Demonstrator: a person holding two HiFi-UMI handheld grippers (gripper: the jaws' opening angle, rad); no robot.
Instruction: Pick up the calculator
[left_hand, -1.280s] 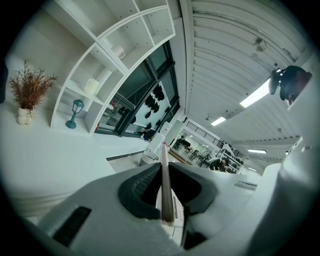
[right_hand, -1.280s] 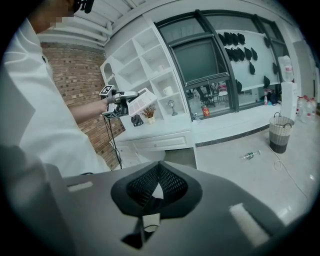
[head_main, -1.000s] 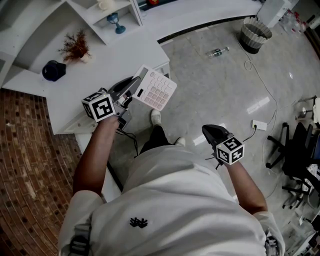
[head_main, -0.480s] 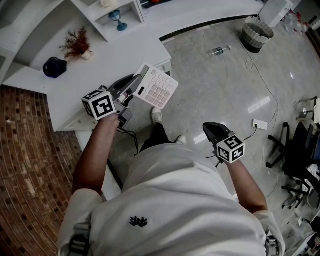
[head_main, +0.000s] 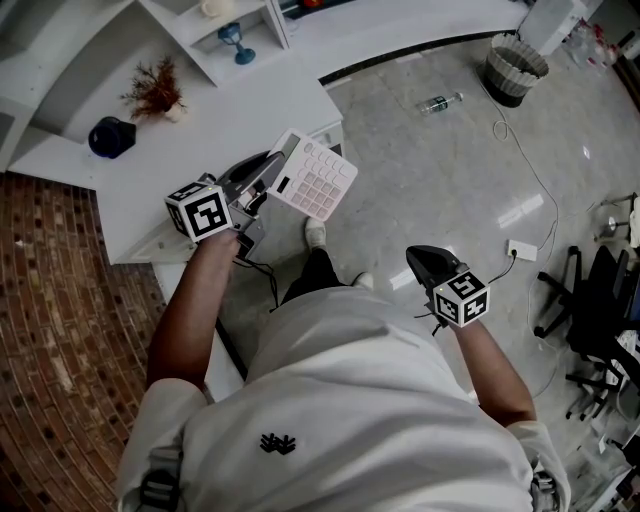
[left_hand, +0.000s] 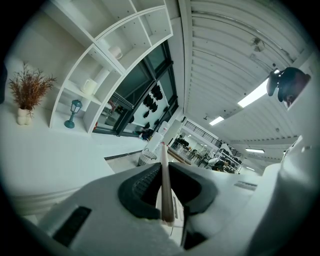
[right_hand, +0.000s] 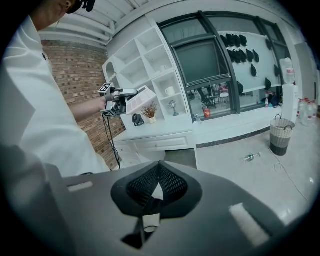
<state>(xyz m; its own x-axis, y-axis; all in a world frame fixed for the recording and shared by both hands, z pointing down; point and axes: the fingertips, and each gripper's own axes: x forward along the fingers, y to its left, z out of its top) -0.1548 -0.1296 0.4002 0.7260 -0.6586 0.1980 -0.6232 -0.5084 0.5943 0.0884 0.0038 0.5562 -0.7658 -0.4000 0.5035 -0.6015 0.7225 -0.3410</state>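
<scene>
It looks like an open-plan office: a white counter (head_main: 200, 130) and shelves (right_hand: 150, 60) by a brick wall (right_hand: 80, 75), a polished stone floor (head_main: 440, 180), a bin (head_main: 510, 68), swivel chairs (head_main: 590, 300), and strip lights (left_hand: 256, 94) over distant desks (left_hand: 207, 156).

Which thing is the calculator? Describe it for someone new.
Find the white desk at the head view's upper left. Off its front corner the left gripper holds the calculator by its edge, in the air. Unlike the cap and plant on the desk, it is a flat pale slab of keys.
</scene>
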